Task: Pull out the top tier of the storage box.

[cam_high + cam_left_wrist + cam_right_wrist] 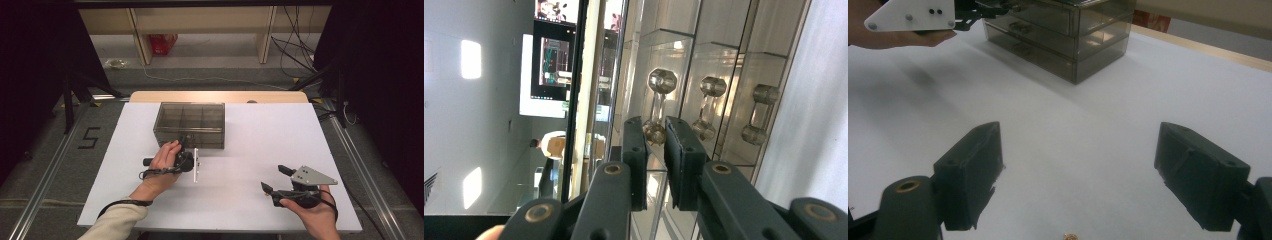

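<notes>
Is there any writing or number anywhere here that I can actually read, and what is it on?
"5": a dark figure marked on the grey floor, left of the table.
The red package on the floor behind: any print is too small to read.
The lit screen in the left claw view: its contents are too blurred to read.

Left gripper (186,141) rolled sideways, fingers (636,150) nearly together; right gripper (276,179) level, fingers (973,170) spread wide.
</notes>
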A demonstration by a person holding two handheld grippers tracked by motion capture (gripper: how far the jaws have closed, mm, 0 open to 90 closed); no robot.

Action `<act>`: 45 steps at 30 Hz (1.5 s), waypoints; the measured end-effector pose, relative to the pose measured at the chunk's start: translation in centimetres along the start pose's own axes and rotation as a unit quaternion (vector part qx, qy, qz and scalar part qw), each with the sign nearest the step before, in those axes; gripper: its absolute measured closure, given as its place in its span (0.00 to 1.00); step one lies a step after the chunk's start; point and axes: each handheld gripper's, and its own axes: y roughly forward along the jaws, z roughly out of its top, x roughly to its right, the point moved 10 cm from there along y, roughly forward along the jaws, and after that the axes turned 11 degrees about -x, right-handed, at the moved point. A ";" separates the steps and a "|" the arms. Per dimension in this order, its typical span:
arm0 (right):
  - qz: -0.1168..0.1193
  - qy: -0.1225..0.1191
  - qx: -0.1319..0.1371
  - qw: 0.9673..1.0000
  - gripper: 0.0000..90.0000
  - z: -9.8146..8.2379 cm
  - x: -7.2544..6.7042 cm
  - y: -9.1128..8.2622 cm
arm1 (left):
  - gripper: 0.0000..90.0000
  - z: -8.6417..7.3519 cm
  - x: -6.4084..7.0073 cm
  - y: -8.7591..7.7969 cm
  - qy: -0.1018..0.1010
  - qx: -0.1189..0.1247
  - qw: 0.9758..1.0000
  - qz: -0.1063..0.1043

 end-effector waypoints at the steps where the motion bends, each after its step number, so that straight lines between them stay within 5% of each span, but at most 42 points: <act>1: 0.000 0.000 0.000 1.000 0.22 0.0 0.0 0.0 | 0.89 0.0 0.0 0.0 0.000 0.000 1.000 0.000; 45: 0.000 0.001 0.000 1.000 0.22 0.1 0.0 0.0 | 0.89 -0.1 0.2 -0.9 0.012 0.003 1.000 0.007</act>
